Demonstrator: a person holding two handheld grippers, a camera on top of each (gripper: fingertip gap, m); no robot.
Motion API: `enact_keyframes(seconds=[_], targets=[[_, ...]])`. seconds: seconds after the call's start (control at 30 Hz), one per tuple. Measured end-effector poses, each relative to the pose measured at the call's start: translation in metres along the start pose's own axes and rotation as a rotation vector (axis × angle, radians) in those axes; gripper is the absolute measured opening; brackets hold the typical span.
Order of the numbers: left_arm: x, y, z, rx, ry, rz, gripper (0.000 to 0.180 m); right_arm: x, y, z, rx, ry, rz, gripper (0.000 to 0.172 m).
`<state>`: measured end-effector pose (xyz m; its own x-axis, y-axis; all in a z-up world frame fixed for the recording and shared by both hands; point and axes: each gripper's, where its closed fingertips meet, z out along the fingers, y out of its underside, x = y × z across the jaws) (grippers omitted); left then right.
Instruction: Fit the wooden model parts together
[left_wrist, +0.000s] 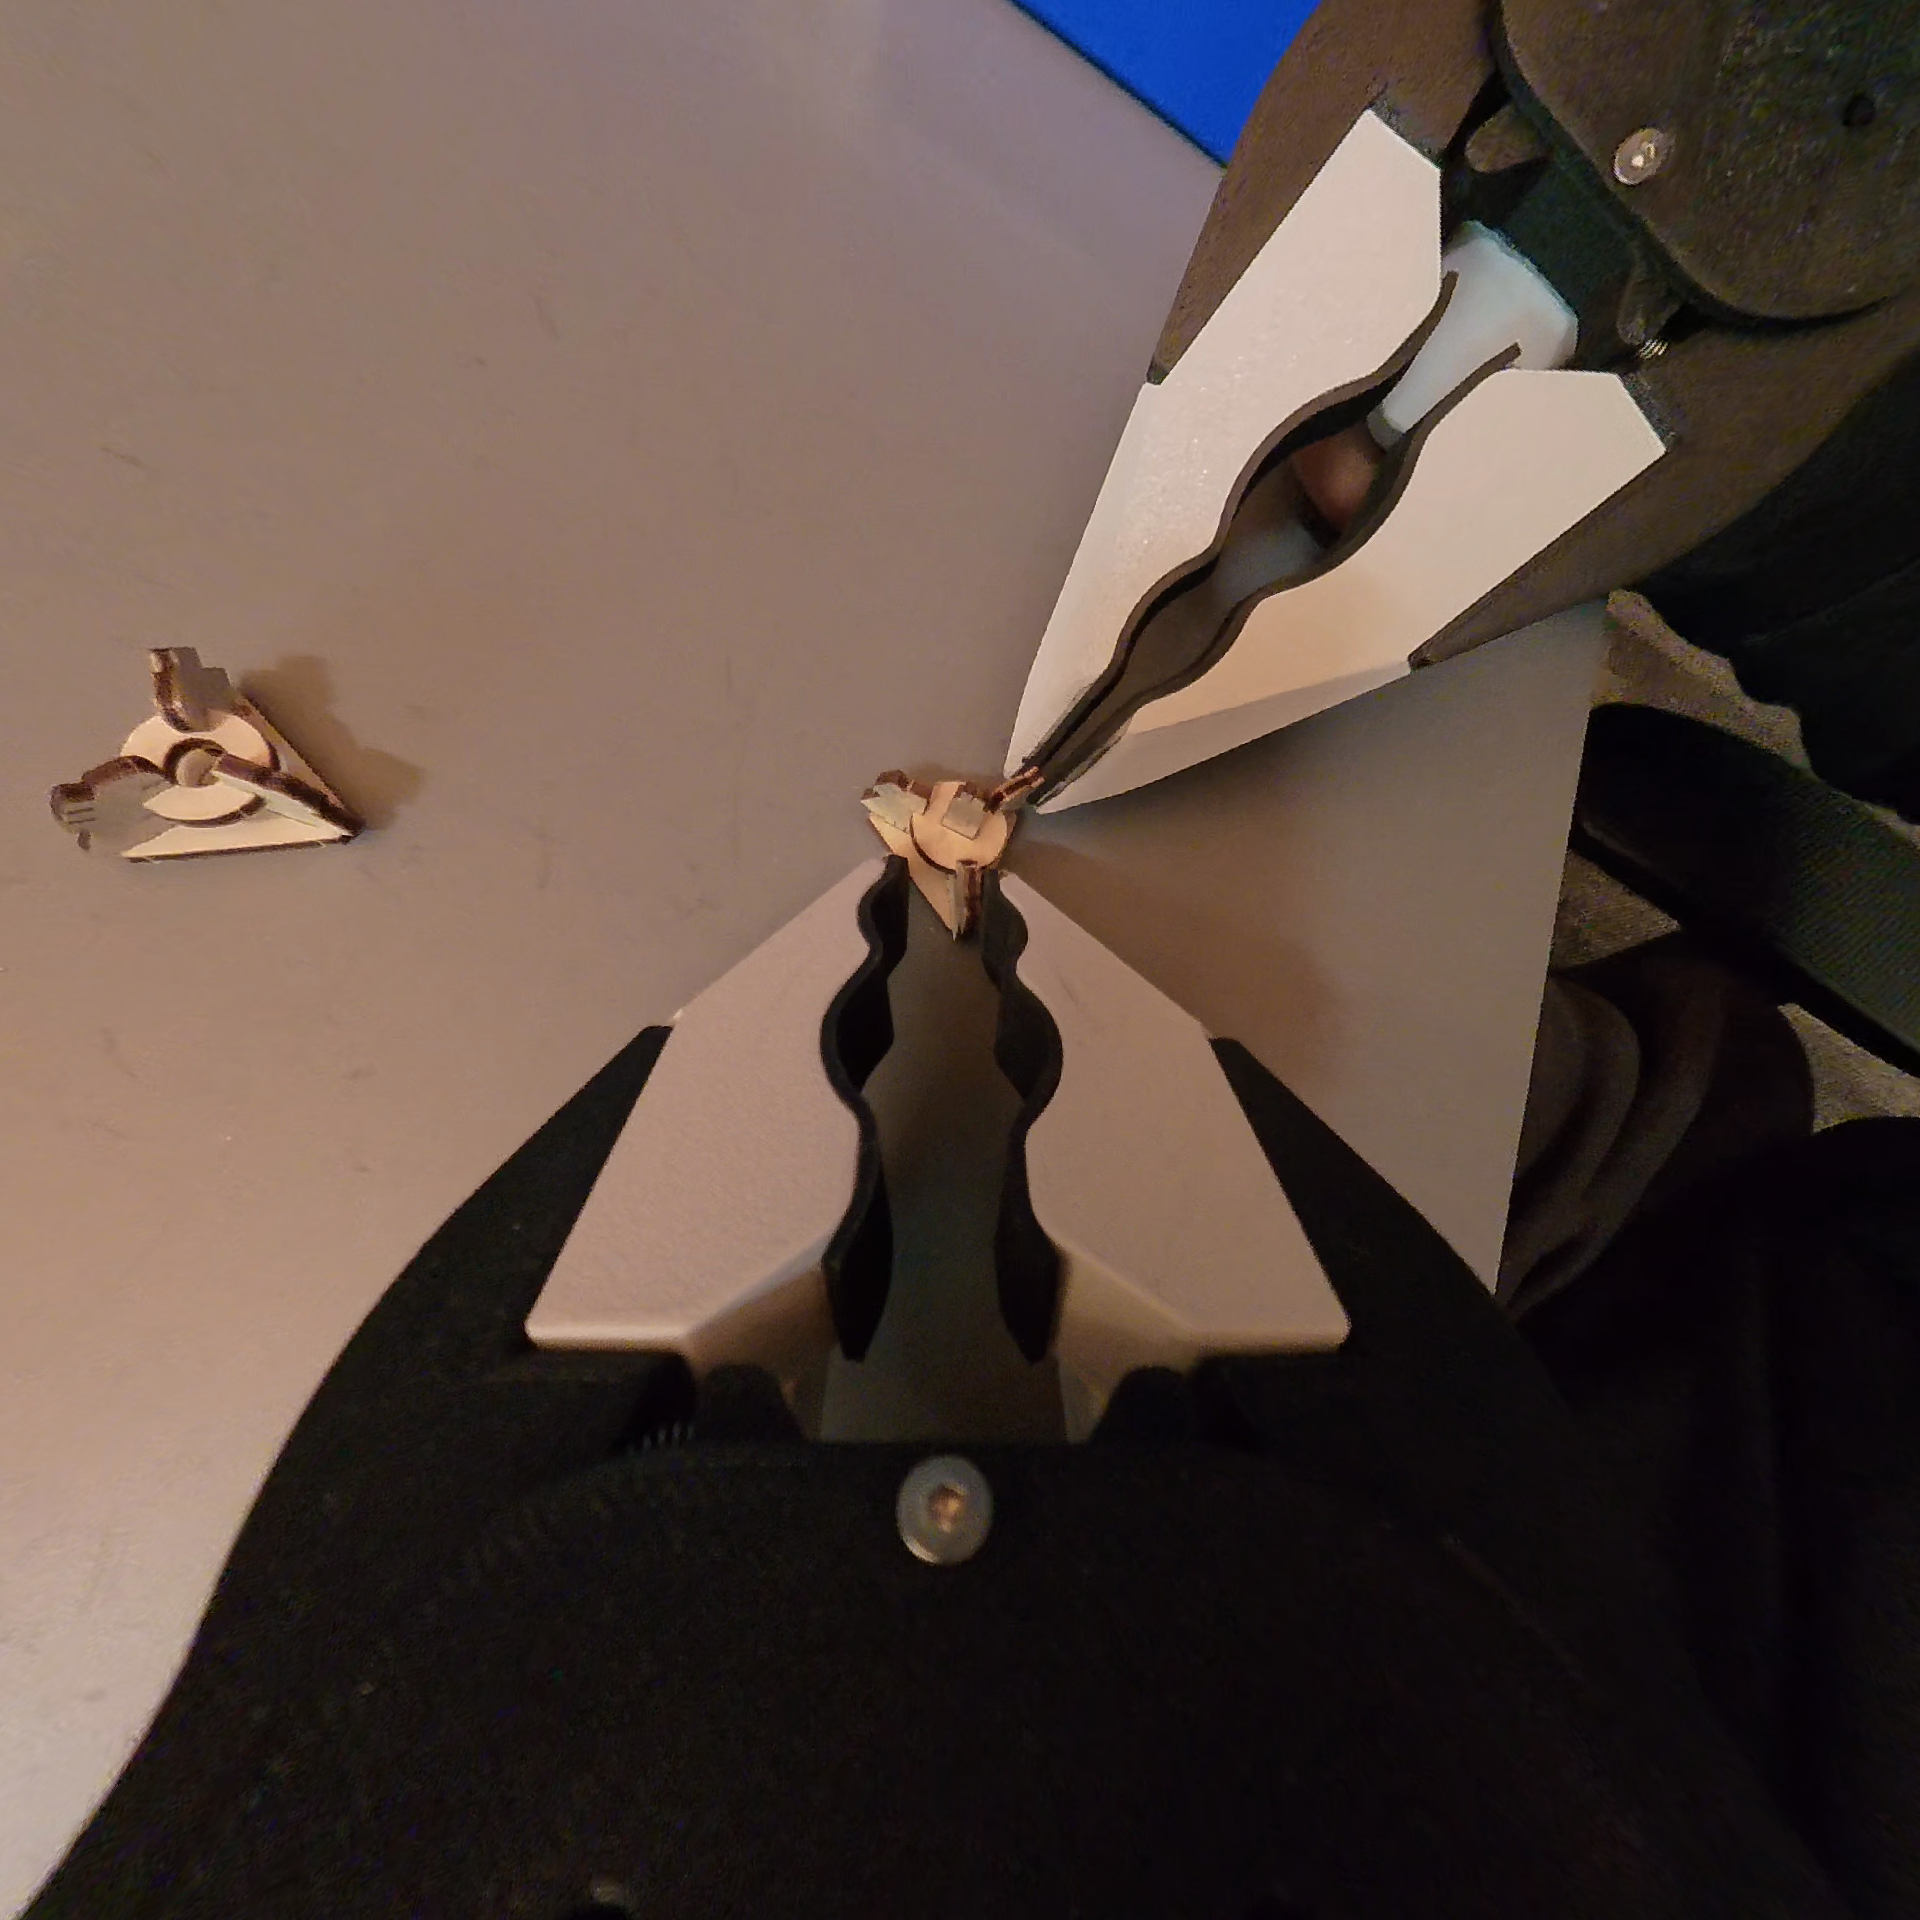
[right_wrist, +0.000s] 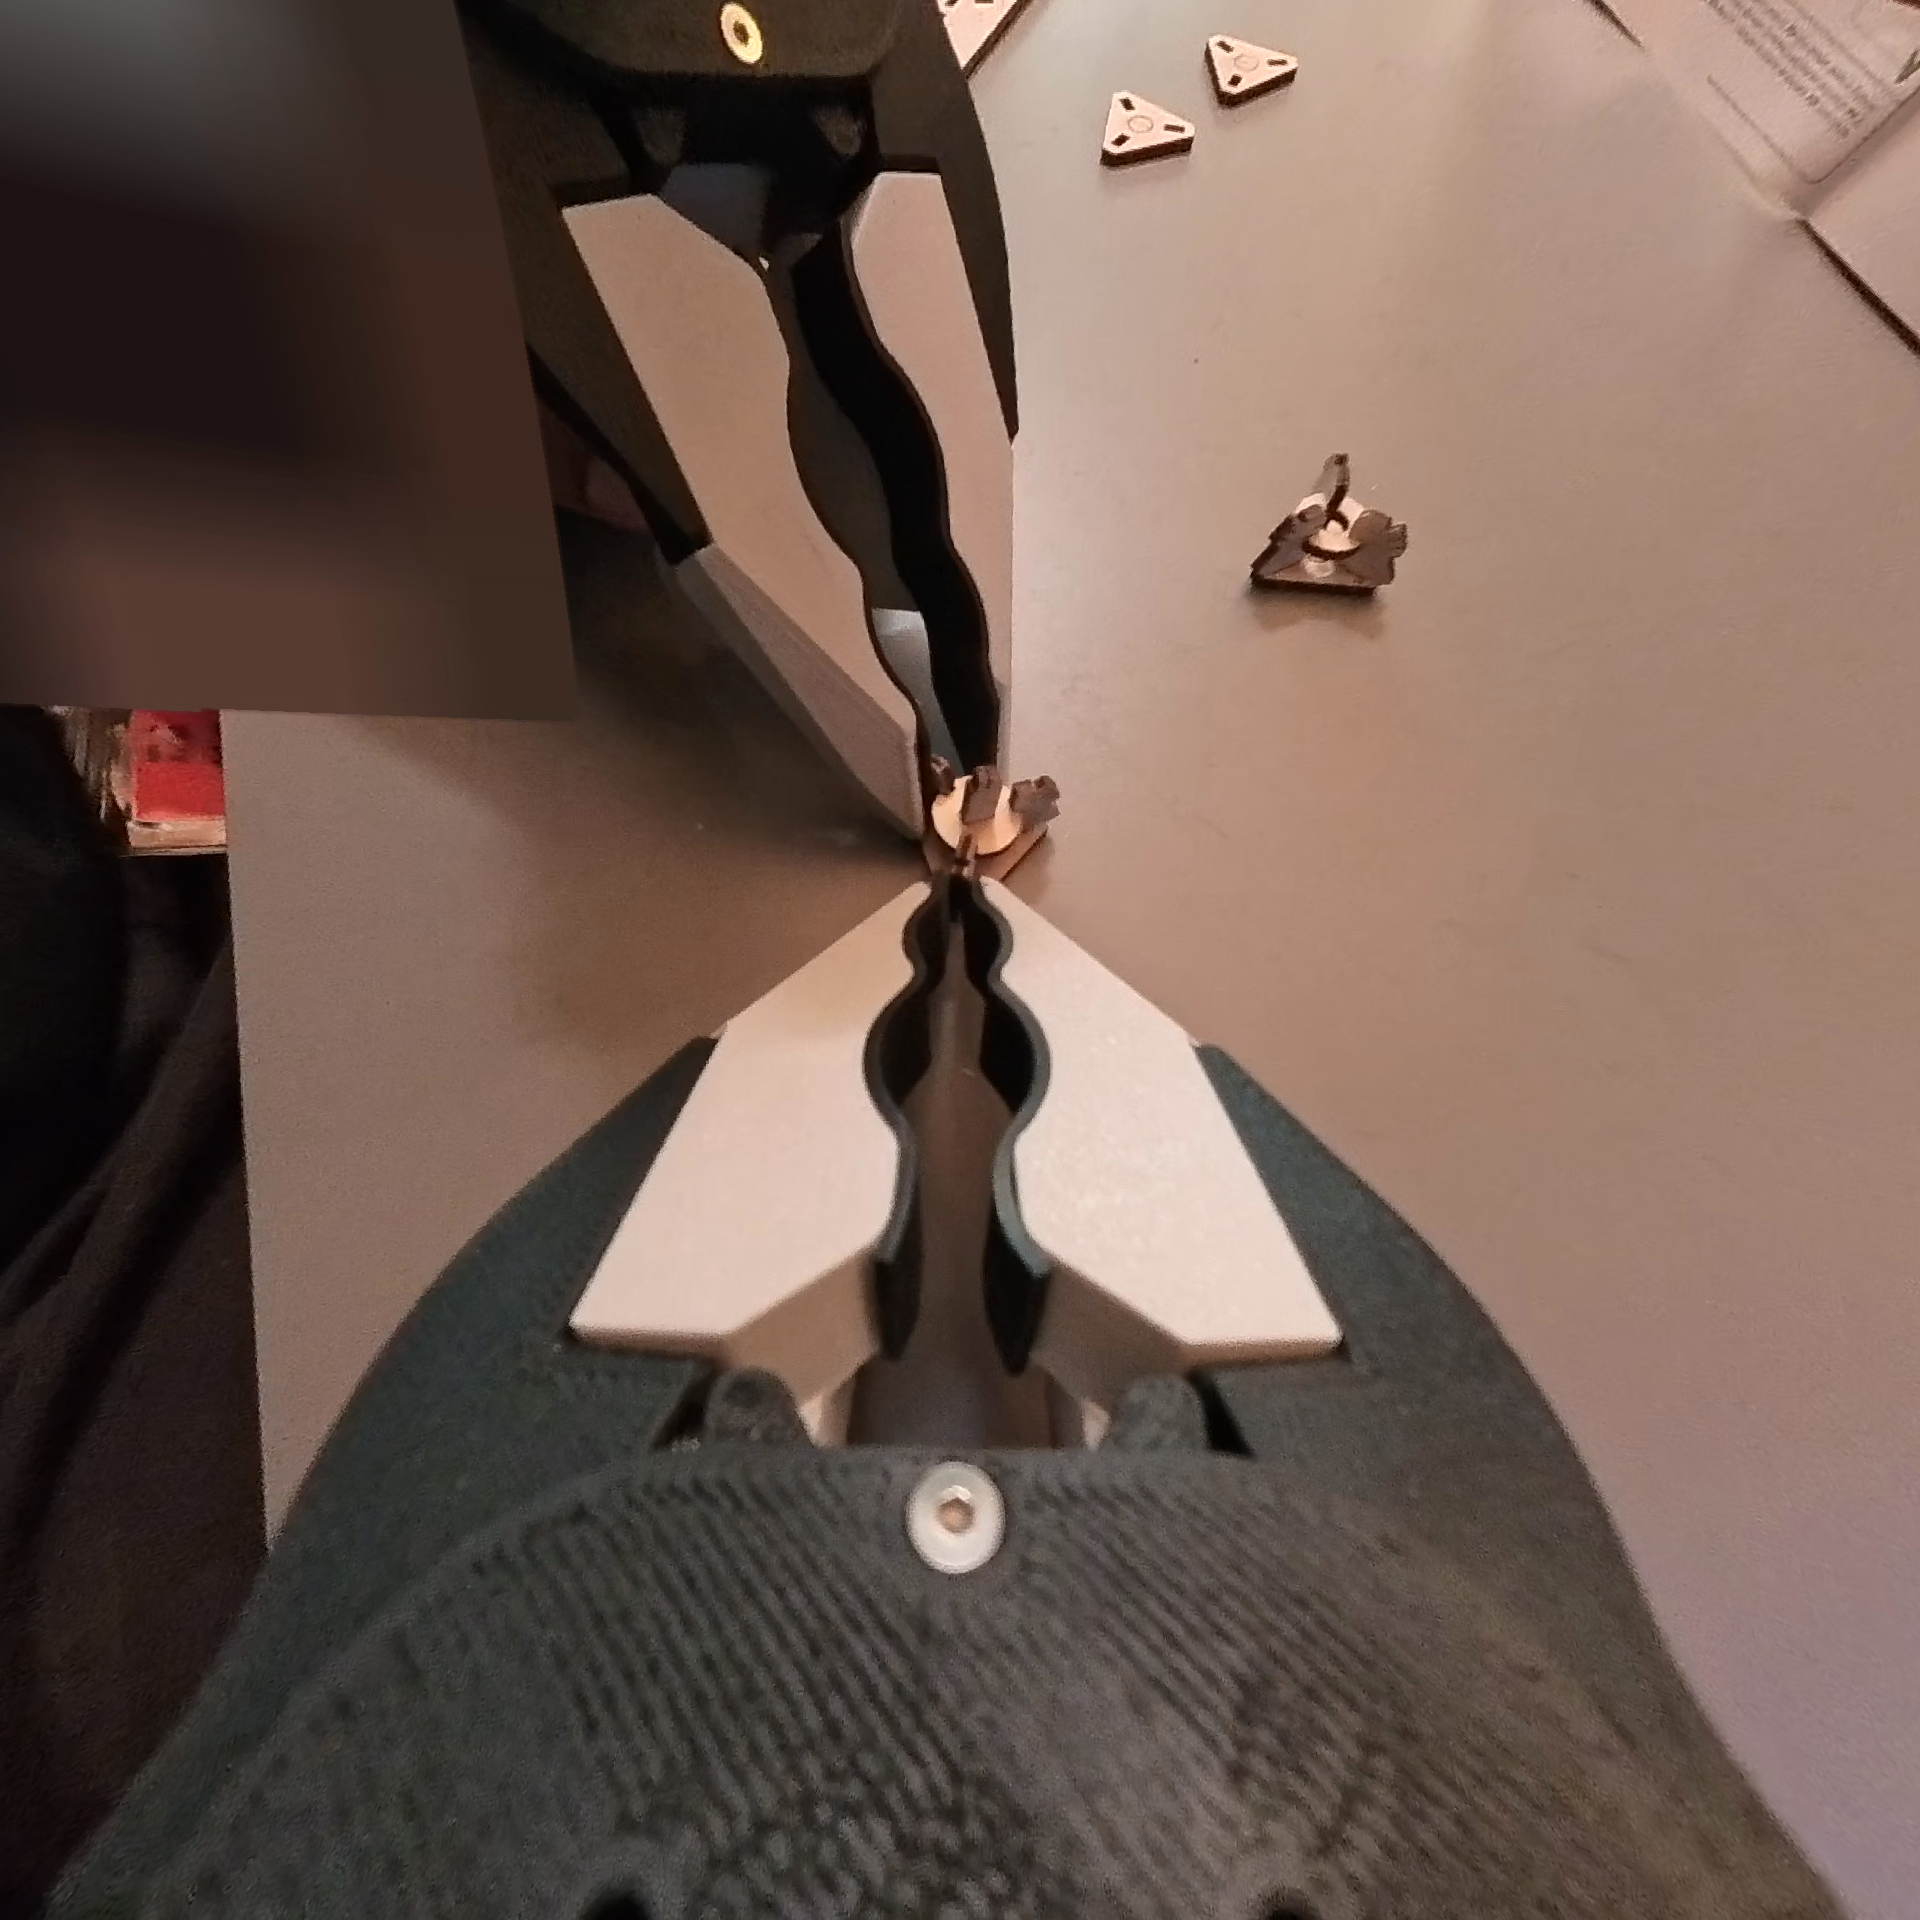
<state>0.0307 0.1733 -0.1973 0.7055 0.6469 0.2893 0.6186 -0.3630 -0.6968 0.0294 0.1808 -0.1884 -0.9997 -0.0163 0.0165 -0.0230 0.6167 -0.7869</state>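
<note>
My left gripper (left_wrist: 940, 883) is shut on a corner of a small triangular wooden assembly (left_wrist: 940, 831) with a round disc on top and dark upright tabs. It holds it just above the grey table (left_wrist: 520, 416). My right gripper (left_wrist: 1029, 795) reaches in from the upper right and is shut on a thin dark-edged wooden tab (left_wrist: 1013, 788) at the assembly's rim. In the right wrist view my right gripper (right_wrist: 958, 891) pinches that tab (right_wrist: 964, 857) at the near edge of the assembly (right_wrist: 992, 821). The left gripper (right_wrist: 958, 764) comes down on it from above.
A second wooden assembly (left_wrist: 197, 758) lies on the table to the left and shows in the right wrist view (right_wrist: 1330, 540). Two flat wooden triangles (right_wrist: 1148, 130) (right_wrist: 1252, 68) lie farther off. Papers (right_wrist: 1849, 156) lie at the far right. The table edge (right_wrist: 244, 1143) runs close on the left. Only a small space, under 4 cm, lies between the two pairs of fingers.
</note>
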Motion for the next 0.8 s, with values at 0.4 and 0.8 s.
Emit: enact_keyframes(seconds=[0.4, 0.8], targets=[[-0.0026, 0.0001, -0.0008, 0.008, -0.044, 0.001, 0.012, 0.0018, -0.0011, 0.0025, -0.006, 0.069, -0.024, 0.002], [-0.0038, 0.0006, -0.0013, 0.01, -0.045, -0.012, 0.012, 0.0027, 0.0, 0.0053, -0.011, 0.048, 0.192, 0.002]])
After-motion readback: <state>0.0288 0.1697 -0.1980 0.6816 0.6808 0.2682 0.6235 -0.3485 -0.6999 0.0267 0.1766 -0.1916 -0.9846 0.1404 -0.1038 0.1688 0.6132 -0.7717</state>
